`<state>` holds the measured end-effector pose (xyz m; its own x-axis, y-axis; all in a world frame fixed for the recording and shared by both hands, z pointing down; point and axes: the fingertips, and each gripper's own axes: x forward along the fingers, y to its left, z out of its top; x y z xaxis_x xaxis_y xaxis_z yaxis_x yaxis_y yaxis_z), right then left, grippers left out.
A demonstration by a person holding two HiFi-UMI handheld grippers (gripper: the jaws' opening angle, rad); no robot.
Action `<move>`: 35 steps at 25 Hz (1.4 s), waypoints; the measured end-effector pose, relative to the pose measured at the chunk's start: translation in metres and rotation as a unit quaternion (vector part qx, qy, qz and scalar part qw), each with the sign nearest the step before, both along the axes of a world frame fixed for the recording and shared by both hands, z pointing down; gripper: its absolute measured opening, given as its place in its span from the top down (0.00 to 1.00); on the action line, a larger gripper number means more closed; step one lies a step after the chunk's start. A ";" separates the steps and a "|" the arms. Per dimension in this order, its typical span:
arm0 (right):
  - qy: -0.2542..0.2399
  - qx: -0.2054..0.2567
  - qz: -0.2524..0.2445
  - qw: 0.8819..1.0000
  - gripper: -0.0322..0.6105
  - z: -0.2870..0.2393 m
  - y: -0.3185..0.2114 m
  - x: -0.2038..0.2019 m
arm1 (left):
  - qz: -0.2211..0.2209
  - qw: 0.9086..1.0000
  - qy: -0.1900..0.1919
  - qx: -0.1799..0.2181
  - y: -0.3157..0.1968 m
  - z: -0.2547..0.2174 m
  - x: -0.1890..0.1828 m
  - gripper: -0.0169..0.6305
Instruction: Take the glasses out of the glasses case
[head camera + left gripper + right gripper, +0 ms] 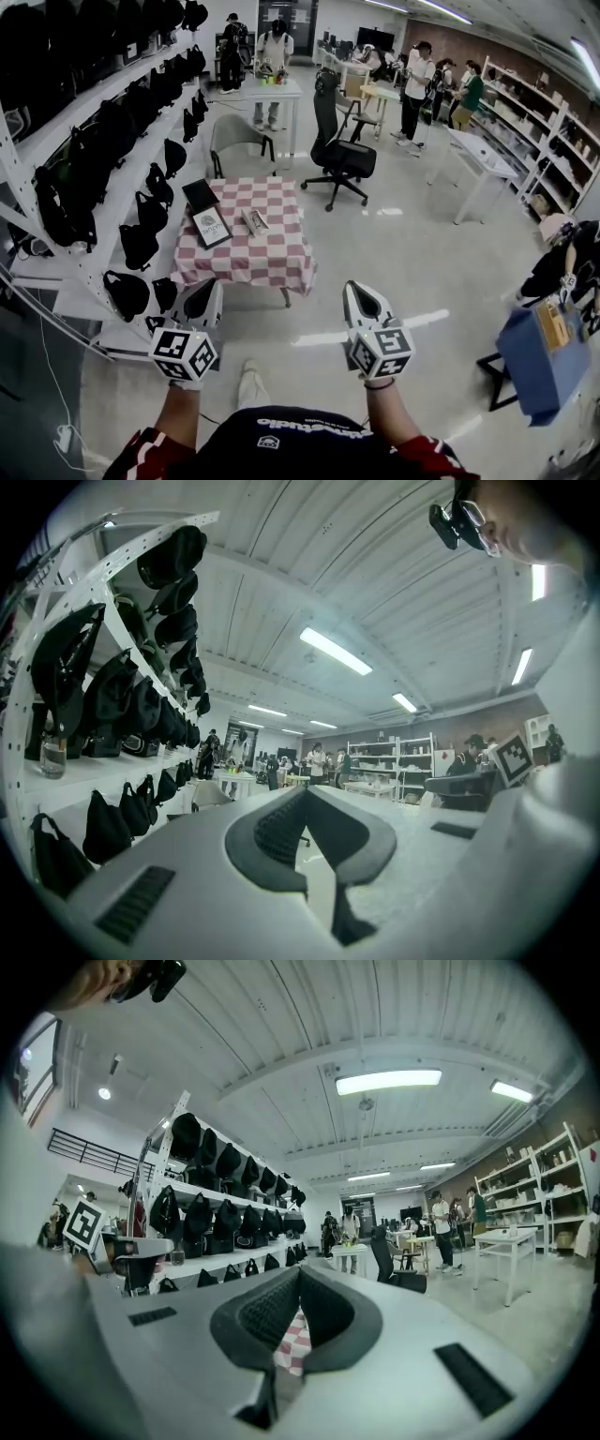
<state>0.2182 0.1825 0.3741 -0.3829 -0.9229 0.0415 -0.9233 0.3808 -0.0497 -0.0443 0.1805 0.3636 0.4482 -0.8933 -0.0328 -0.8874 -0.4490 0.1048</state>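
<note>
A small table with a red-and-white checked cloth (258, 258) stands a few steps ahead of me. On it lies a small oblong glasses case (255, 222); from here I cannot tell whether glasses are in it. My left gripper (200, 302) and right gripper (364, 302) are held level in front of my body, well short of the table. Both are shut with nothing between their jaws. In the left gripper view the left gripper (302, 794) has its tips touching. In the right gripper view the right gripper (298, 1274) frames a bit of checked cloth (292, 1340).
A flat black item (200, 195) and a framed card (211, 226) also lie on the cloth. A white rack of black bags (112, 141) runs along the left. A grey chair (236, 136) and a black office chair (337, 150) stand beyond the table. People stand at the back.
</note>
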 end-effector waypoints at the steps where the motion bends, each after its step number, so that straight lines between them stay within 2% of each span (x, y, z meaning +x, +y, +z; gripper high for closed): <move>1: -0.001 0.001 0.000 1.000 0.95 0.000 -0.001 0.000 | 0.000 1.000 -0.001 0.000 0.000 0.000 0.000 0.96; 26: -0.009 0.002 -0.023 1.000 0.95 -0.007 -0.006 -0.008 | -0.014 1.000 -0.008 -0.009 0.002 -0.001 -0.007 0.96; 35: -0.006 -0.006 -0.029 1.000 0.95 -0.004 -0.017 -0.018 | -0.011 1.000 -0.002 -0.013 -0.011 0.004 -0.013 0.96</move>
<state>0.2006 0.1657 0.3704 -0.4363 -0.8986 0.0470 -0.8990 0.4331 -0.0654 -0.0572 0.1695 0.3674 0.4281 -0.9037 -0.0070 -0.8976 -0.4261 0.1130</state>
